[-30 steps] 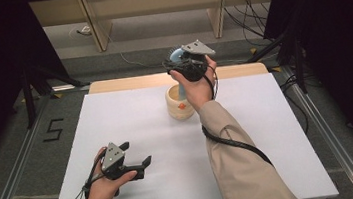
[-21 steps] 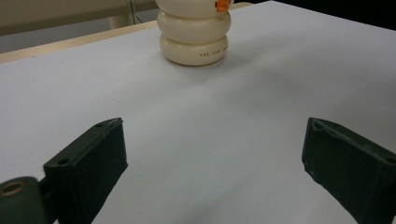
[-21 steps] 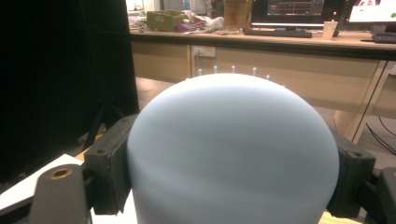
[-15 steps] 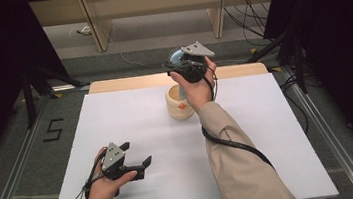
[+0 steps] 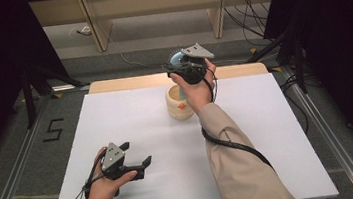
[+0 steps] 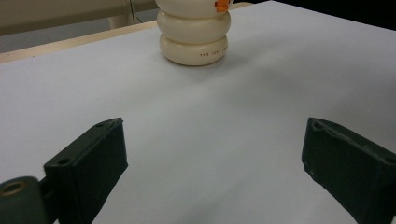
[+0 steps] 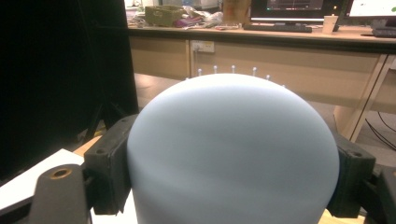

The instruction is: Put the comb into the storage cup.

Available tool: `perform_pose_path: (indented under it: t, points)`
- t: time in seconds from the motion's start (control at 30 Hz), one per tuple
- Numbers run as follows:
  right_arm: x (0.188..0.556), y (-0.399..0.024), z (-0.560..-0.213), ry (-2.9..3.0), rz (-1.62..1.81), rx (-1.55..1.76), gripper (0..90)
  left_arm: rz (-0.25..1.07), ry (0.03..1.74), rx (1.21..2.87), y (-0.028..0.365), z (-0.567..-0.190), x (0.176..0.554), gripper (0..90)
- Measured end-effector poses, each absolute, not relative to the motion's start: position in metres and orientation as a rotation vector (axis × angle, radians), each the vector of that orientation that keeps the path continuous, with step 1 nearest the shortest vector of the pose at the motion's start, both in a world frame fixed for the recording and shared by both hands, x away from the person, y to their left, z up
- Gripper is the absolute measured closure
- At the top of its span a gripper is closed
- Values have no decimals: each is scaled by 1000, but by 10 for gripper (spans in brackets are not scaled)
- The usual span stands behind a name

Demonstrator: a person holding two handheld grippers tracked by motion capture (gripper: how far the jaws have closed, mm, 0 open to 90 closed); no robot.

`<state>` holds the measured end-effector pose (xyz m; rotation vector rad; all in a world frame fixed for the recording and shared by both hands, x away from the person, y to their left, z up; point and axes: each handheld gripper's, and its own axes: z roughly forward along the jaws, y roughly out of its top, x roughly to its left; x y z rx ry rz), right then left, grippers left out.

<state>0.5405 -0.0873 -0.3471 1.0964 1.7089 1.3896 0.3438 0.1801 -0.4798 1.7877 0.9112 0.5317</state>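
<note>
A cream ribbed cup (image 5: 178,108) with an orange mark stands at the table's far middle, and its lower rings show in the left gripper view (image 6: 194,37). My right gripper (image 5: 180,68) hangs above the cup, shut on a pale blue round-headed brush (image 5: 176,58). The brush's smooth domed back (image 7: 233,135) sits between the two black jaws of the right gripper (image 7: 229,186), with white bristle tips along its top edge. Its blue handle (image 5: 182,93) reaches down into the cup's mouth. My left gripper (image 5: 137,153) rests low at the near left of the white table, open, with nothing in the left gripper (image 6: 215,154).
The white table top (image 5: 116,116) has a wooden strip along its far edge (image 5: 127,83). Black stands and cables (image 5: 257,30) sit on the floor beyond. A "5" is marked on the floor (image 5: 53,129) at the left. A desk with monitors (image 7: 299,14) stands far off.
</note>
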Motion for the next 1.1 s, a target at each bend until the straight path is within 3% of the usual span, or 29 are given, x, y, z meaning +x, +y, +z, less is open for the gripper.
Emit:
perform_pose_path:
  t: [1.1]
  points:
    - [543, -87, -356, 1716, 1382, 1105, 210, 533, 911, 1786, 180, -480, 344, 61]
